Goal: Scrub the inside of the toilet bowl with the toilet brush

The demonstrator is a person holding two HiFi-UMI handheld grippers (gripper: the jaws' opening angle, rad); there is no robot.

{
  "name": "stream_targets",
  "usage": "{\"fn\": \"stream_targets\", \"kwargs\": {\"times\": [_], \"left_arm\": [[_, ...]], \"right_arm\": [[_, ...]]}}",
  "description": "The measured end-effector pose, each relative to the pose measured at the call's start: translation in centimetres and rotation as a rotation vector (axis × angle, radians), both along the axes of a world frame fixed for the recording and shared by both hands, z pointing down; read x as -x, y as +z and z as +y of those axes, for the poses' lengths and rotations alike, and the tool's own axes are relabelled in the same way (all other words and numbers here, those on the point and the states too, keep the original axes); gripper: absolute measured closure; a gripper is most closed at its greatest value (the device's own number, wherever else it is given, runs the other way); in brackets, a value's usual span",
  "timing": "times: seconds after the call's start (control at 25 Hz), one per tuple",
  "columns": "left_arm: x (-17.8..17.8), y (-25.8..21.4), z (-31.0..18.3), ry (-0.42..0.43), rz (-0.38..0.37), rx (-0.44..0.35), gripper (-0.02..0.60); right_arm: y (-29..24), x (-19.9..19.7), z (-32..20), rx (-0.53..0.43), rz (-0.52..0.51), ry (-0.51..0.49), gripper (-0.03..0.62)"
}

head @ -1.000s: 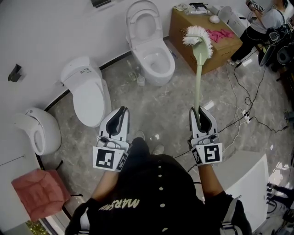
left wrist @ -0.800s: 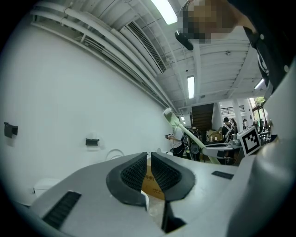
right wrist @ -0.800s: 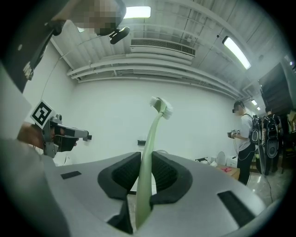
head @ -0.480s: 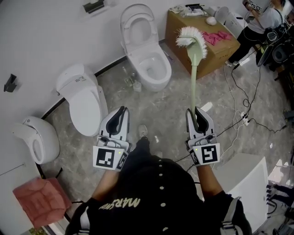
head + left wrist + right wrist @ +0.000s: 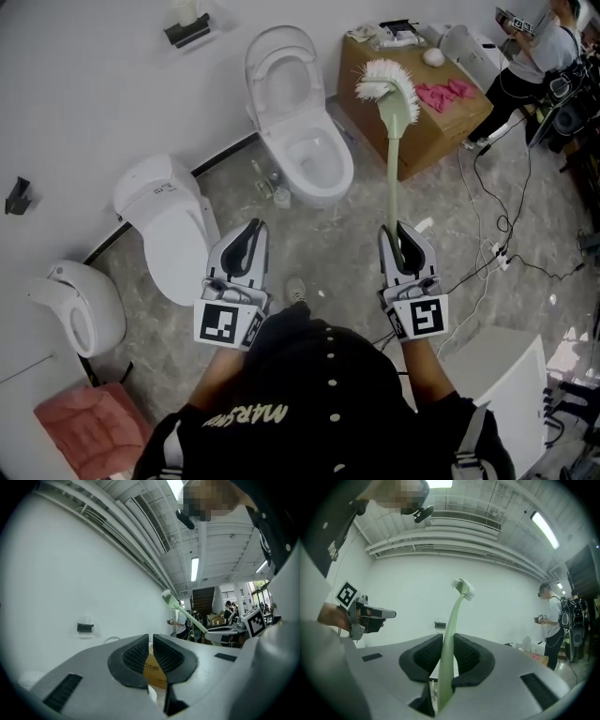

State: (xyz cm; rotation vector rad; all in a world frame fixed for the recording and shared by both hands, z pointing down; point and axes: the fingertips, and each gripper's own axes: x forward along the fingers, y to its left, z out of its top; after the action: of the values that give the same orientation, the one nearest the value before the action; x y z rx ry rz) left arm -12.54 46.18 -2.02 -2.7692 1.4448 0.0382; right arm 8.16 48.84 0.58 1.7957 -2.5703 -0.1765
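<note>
Head view: toilet brush point(image 5: 397, 141), pale green, held upright just right of the open toilet bowl point(image 5: 345, 178), not yet inside it.
Right gripper point(image 5: 400, 232) clenched on the handle's low end, bristle head high above. Left gripper point(image 5: 247, 236) on the bowl's near side, jaws drawn almost together on nothing. Judged light; slim stiff plastic handle, smooth, liable to twist between pads; a grip further up would steady scrubbing.

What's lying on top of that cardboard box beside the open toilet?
On the box: a pink cloth, a small white rounded thing and some clutter at the back edge. The brush, held by the right gripper, hides part of its left side.
</note>
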Motion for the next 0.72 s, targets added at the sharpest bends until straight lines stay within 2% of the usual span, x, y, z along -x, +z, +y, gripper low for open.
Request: {"fn": "stream_targets", "kwargs": {"times": [0.36, 0.72], "left_arm": [[3.3, 0.0, -7.7, 0.016, 0.007, 0.008, 0.532], [4.9, 1.3, -12.6, 0.063, 0.012, 0.034, 0.532]], "right_arm": [[-0.6, 3.2, -7.5, 0.001, 0.003, 0.023, 0.508], [0.1, 5.1, -11.7, 0.013, 0.012, 0.057, 0.508]]}}
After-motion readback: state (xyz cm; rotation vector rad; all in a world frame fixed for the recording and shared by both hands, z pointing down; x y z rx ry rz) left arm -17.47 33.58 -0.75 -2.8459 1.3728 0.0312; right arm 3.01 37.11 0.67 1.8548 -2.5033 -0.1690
